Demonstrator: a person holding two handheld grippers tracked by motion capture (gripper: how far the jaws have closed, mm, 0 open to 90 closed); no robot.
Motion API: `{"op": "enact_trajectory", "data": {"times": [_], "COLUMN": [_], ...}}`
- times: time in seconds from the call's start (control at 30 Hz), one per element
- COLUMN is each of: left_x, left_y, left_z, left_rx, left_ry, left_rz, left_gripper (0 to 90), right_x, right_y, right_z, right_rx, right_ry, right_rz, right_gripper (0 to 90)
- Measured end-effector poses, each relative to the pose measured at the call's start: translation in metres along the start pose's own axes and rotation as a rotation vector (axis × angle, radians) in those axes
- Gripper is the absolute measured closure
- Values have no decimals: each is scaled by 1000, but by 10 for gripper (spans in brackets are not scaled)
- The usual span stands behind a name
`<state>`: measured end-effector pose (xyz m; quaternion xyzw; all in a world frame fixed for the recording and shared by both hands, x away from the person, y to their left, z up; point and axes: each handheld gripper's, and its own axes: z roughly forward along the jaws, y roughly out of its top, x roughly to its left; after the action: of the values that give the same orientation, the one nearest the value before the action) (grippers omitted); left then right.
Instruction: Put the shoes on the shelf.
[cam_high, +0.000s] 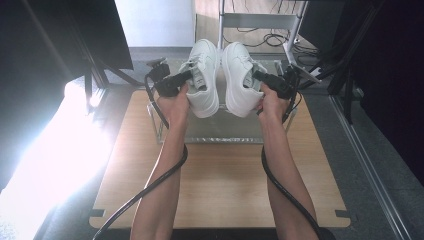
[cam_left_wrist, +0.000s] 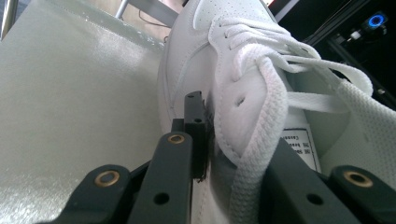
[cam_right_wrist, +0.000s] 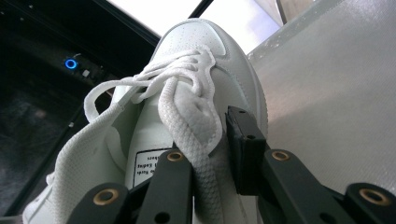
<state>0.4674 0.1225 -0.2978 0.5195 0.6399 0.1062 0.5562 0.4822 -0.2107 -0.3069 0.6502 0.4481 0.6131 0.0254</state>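
Note:
I hold two white lace-up sneakers side by side in the air, toes pointing away from me, above a grey mat (cam_high: 225, 132). My left gripper (cam_high: 192, 76) is shut on the left sneaker (cam_high: 205, 75), pinching the shoe's side wall by the collar. One jaw is outside and the other inside the left sneaker (cam_left_wrist: 243, 56), as the left gripper (cam_left_wrist: 229, 135) shows up close. My right gripper (cam_high: 256, 75) is shut the same way on the right sneaker (cam_high: 237, 80). In the right gripper view the right gripper (cam_right_wrist: 205, 135) clamps the collar and laces of the right sneaker (cam_right_wrist: 196, 56).
The grey mat (cam_left_wrist: 70, 93) lies on a metal-framed rack at the far side of a wooden table (cam_high: 225, 190). A metal stand with cables (cam_high: 260, 22) is behind it. Dark equipment (cam_high: 345, 45) flanks the right, and strong glare (cam_high: 60, 150) covers the left.

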Motion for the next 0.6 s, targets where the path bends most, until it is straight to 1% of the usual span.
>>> {"op": "enact_trajectory", "data": {"times": [0.03, 0.13, 0.2, 0.33, 0.4, 0.43, 0.53, 0.57, 0.6], "left_x": [0, -1, -2, -3, -3, -4, -6, -7, -7], "left_y": [1, 2, 3, 4, 4, 4, 5, 4, 4], "left_z": [1, 6, 9, 16, 19, 20, 23, 25, 25], "left_rx": [0, 1, 3, 11, 14, 15, 17, 18, 16], "left_ry": [7, 24, 42, 76, 84, 83, 91, 92, 96], "left_rz": [1, 6, 6, 13, 22, 16, 27, 32, 29], "left_gripper": [819, 819, 817, 815, 812, 812, 804, 804, 798], "right_x": [-1, -2, -2, 1, 3, 3, 6, 8, 11], "right_y": [0, 1, 1, 1, 0, 0, -2, -3, -4], "right_z": [2, 5, 8, 13, 16, 16, 18, 19, 20], "right_rx": [-3, -4, -7, -8, -7, -7, -5, -5, -8], "right_ry": [-12, -21, -37, -47, -56, -56, -60, -63, -77], "right_rz": [3, -2, 1, 0, 1, 1, -5, -12, -25], "right_gripper": [797, 797, 791, 784, 780, 780, 765, 759, 745]}}
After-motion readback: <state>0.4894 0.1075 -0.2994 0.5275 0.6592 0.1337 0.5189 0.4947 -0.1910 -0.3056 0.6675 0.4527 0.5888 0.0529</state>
